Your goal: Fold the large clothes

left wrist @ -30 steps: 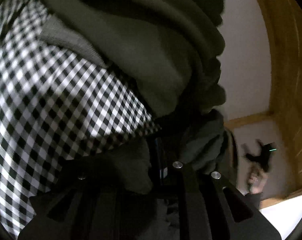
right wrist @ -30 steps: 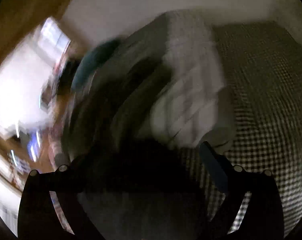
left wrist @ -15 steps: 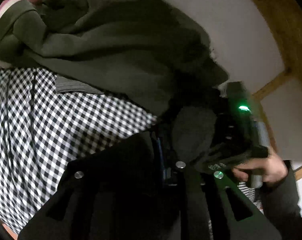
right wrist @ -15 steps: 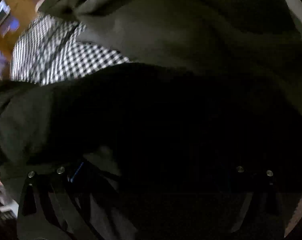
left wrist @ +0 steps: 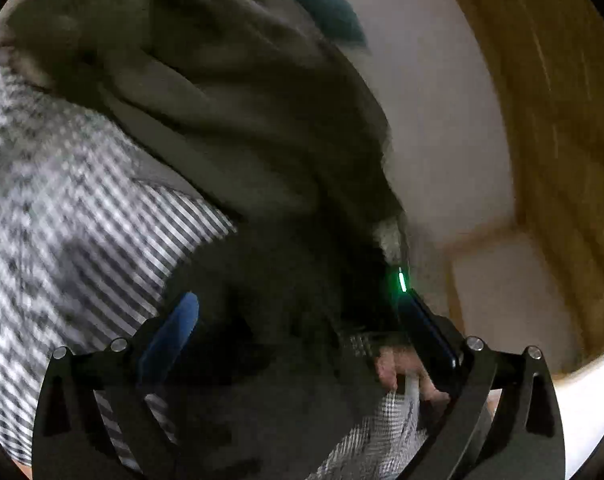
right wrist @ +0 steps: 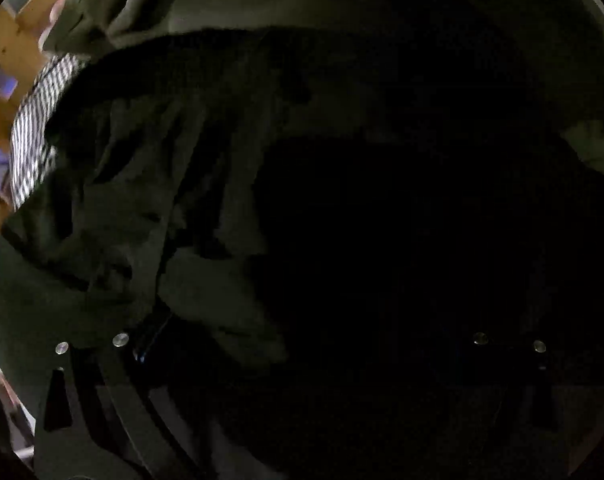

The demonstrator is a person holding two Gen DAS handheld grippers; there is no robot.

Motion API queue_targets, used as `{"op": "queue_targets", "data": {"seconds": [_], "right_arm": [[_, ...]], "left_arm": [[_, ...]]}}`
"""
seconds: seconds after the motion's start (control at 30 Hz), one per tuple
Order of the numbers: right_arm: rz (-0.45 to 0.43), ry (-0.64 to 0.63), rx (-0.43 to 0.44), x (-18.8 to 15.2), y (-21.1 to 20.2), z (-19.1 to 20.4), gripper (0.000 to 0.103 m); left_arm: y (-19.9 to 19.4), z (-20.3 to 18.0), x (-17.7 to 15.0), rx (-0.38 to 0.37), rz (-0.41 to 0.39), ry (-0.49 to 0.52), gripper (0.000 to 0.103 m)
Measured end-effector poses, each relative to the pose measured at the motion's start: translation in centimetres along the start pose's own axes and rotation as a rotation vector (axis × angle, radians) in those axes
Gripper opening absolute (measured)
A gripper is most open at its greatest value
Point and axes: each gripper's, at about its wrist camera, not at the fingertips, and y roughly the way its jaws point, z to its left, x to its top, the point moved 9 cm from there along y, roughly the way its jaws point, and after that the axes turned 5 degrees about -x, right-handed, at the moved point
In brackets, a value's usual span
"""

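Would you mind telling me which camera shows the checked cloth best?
The left wrist view: the checked cloth fills its left side, though blurred. The right wrist view shows only a sliver beside the dark green garment.

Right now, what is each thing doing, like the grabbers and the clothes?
Left gripper, jaws open.
Right gripper, jaws open, garment draped over them.
Dark green garment, crumpled, not yet folded, lying on the checked cloth.
Checked cloth, spread out under the garment.
Green light, lit.
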Motion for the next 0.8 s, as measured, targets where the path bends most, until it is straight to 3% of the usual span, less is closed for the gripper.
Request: {"op": "queue_targets", "data": {"seconds": [0.1,0.2,0.27,0.37,0.47,0.57,0.67,0.8], "right_arm": [[-0.077,0.104,0.078,2.4,-1.9,-0.3,0.100],[-0.172,0.176,0.185,3.3,-5.5,-1.8,0.099],[-0.216,0.192,0.099,3.1,-6.9,-4.8,0.099],[-0.188,0.173,-0.137,0.3,-8.6,-11.3,0.099],[-0.141,0.048,-0.200,-5.0,-9.2,-13.5,0.099],[-0.082,-0.055,-0.346,-10.3,-7.5,-16.4,0.099],[-0.097,0.058,-0.214,-13.7,-6.9,-20.0,0.099],[-0.203,0.182,-0.306,-15.9,-10.7,-25.4,0.095]], "left_arm": [[5.8,-0.6,-3.3,0.162,0.106,0.121,0.098],[11.0,1.4,-4.7,0.284,0.150,0.132,0.098],[13.0,2.5,-5.0,0.362,0.139,0.186,0.098],[13.9,2.7,-5.7,0.385,0.092,0.226,0.098],[14.2,2.6,-6.7,0.397,0.044,0.301,0.098],[14.2,2.3,-7.8,0.461,0.028,0.390,0.098],[14.3,2.0,-7.4,0.449,0.018,0.364,0.098],[12.6,2.1,-7.0,0.519,-0.020,0.263,0.098]]}}
